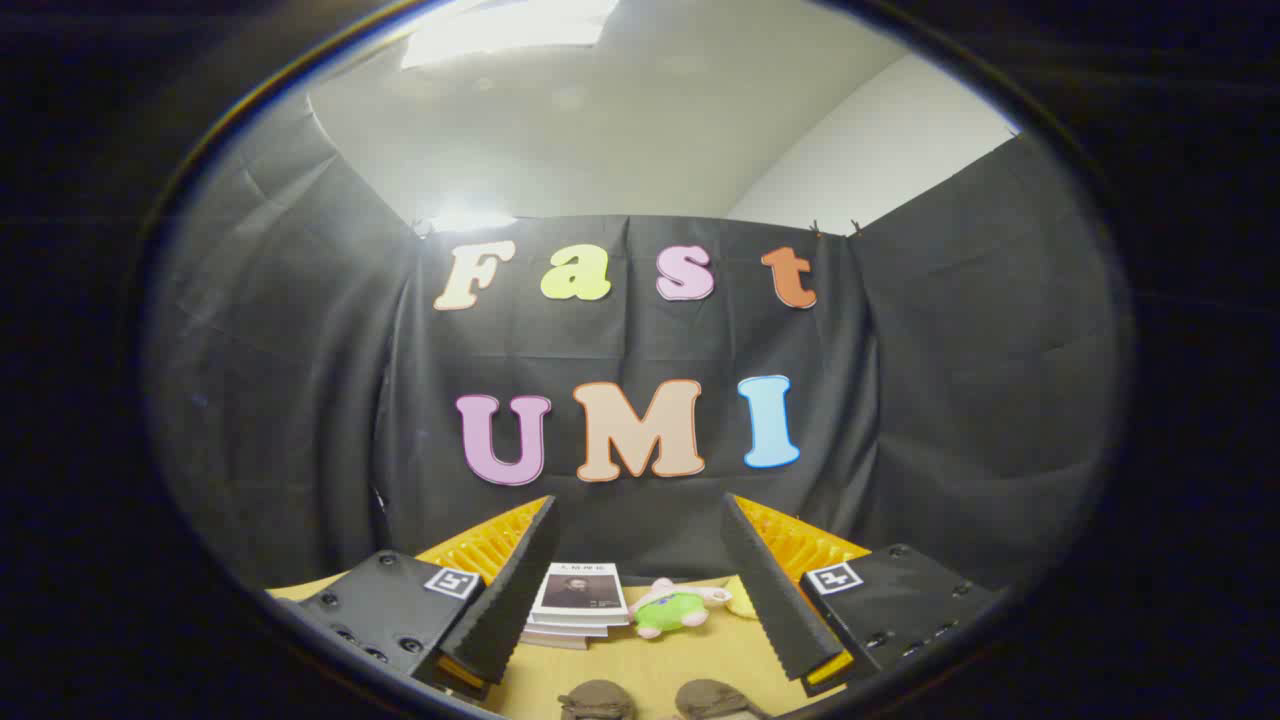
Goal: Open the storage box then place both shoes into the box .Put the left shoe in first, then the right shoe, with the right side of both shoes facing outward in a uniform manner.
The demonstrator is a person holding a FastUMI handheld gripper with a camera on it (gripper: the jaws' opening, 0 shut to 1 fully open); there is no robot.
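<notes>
While the gripper (640,600) gapes empty, both shoes (655,698) lie below — between its fingers.

Bright ceiling light (510,30) overhead throws glare onto the cloth wall's (300,350) upper left corner (a hazy bloom); fisheye bends the edges, which blur.

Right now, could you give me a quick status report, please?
Gripper open, holding nothing, above the table. Two shoes below between the fingers, untouched. Book stack and plush toy beyond them.
</notes>
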